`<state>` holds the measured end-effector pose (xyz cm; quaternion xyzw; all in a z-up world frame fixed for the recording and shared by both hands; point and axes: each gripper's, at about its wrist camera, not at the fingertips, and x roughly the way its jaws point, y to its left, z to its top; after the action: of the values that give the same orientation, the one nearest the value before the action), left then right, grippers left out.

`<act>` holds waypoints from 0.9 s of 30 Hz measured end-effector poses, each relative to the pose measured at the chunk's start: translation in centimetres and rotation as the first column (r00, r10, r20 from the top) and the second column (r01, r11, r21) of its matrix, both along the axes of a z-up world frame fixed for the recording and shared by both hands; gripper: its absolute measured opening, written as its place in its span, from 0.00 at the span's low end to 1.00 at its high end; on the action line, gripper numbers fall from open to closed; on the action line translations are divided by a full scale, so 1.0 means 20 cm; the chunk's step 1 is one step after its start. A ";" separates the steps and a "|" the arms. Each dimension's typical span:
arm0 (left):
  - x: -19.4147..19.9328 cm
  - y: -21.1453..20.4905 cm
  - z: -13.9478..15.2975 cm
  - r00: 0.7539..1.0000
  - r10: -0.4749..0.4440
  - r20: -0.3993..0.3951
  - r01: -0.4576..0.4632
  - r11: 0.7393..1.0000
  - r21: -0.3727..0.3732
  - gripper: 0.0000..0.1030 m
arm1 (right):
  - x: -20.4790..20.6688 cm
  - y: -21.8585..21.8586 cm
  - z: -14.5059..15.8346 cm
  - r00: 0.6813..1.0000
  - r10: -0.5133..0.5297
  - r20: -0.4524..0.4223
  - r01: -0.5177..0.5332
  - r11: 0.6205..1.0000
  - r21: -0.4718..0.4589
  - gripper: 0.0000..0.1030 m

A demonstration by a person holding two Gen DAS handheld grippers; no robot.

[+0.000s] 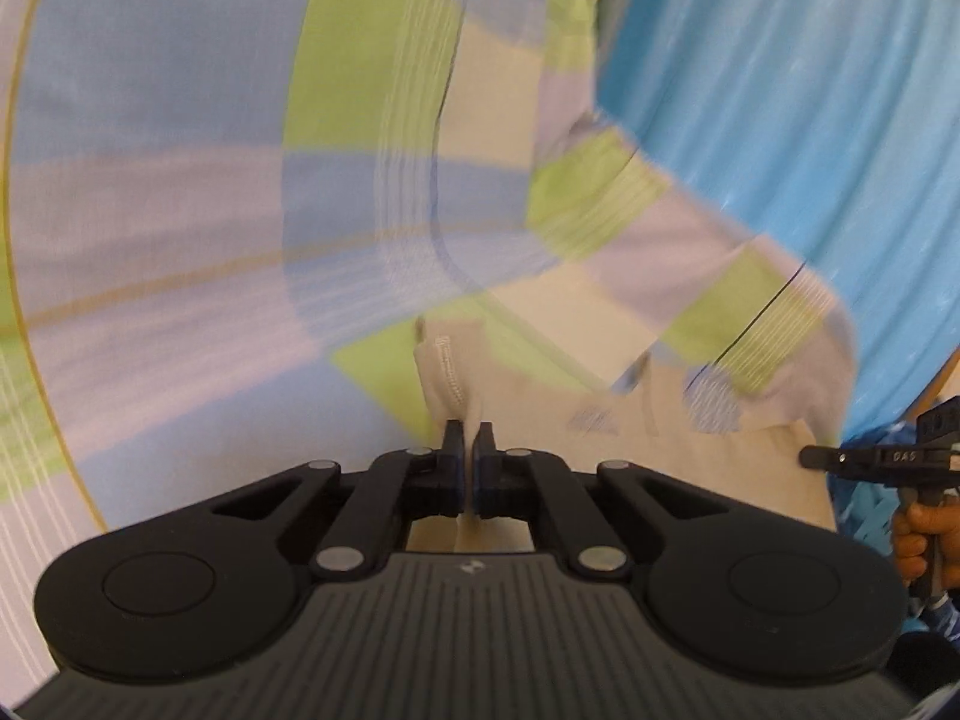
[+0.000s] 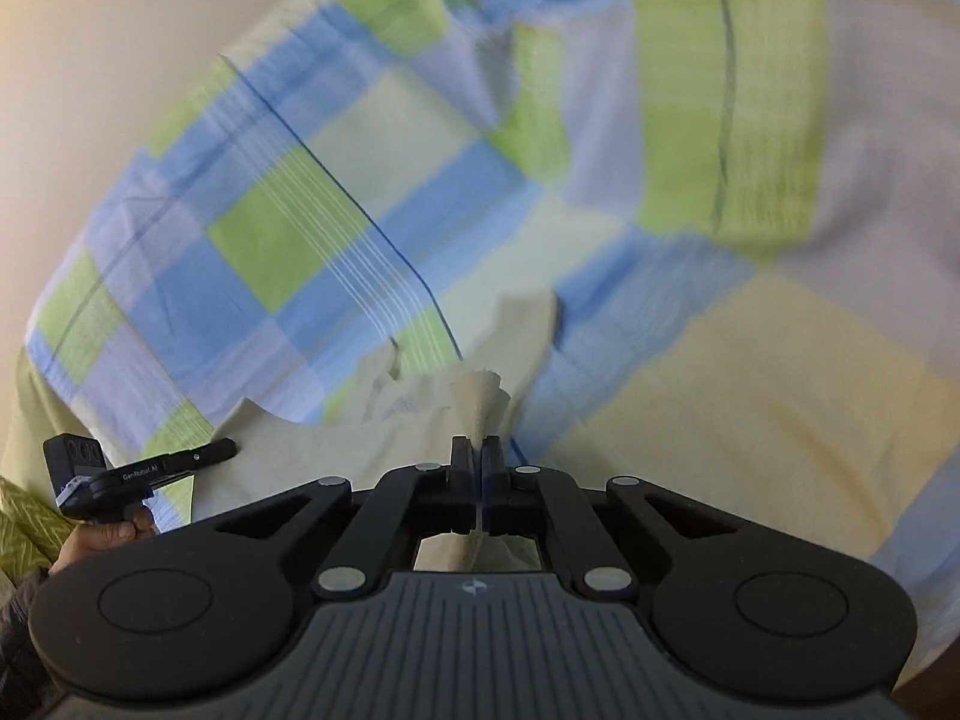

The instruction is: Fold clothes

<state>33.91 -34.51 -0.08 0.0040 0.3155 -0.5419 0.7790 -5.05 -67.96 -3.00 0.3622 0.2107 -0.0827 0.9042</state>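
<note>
A checked shirt [image 1: 360, 168] in blue, green, cream and lilac hangs spread out and fills both views. My left gripper [image 1: 469, 438] is shut on a cream hem edge of the shirt. My right gripper [image 2: 477, 450] is shut on another bunched cream edge of the checked shirt [image 2: 420, 192]. In the left wrist view the right gripper [image 1: 807, 456] shows at the far right edge, held by a hand [image 1: 921, 540]. In the right wrist view the left gripper [image 2: 231, 449] shows at the lower left. Both views are motion-blurred.
A bright blue cloth surface [image 1: 810, 90] lies behind the shirt on the right of the left wrist view. A plain cream wall [image 2: 120, 30] fills the upper left of the right wrist view. A green patterned fabric [image 2: 30, 522] sits at the lower left.
</note>
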 end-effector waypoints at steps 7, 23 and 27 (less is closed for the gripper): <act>0.21 -0.30 0.05 0.998 0.055 0.010 -0.055 0.998 -0.015 0.00 | 0.20 -0.22 0.15 0.998 -0.043 0.044 0.049 0.991 -0.124 0.02; -0.01 -0.08 -0.13 0.978 0.027 0.208 -0.073 0.974 0.216 0.27 | 0.13 0.00 0.02 0.986 0.067 -0.155 -0.117 0.933 -0.341 0.41; -0.40 0.09 -0.06 0.867 -0.266 0.422 0.100 0.922 0.375 0.28 | 0.03 0.43 0.09 0.917 0.290 -0.276 -0.396 0.749 -0.530 0.41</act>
<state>25.92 -32.78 -1.35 0.2986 0.2066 -0.5346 0.7631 -4.35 -59.42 -1.29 0.0179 0.3177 -0.0061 0.9480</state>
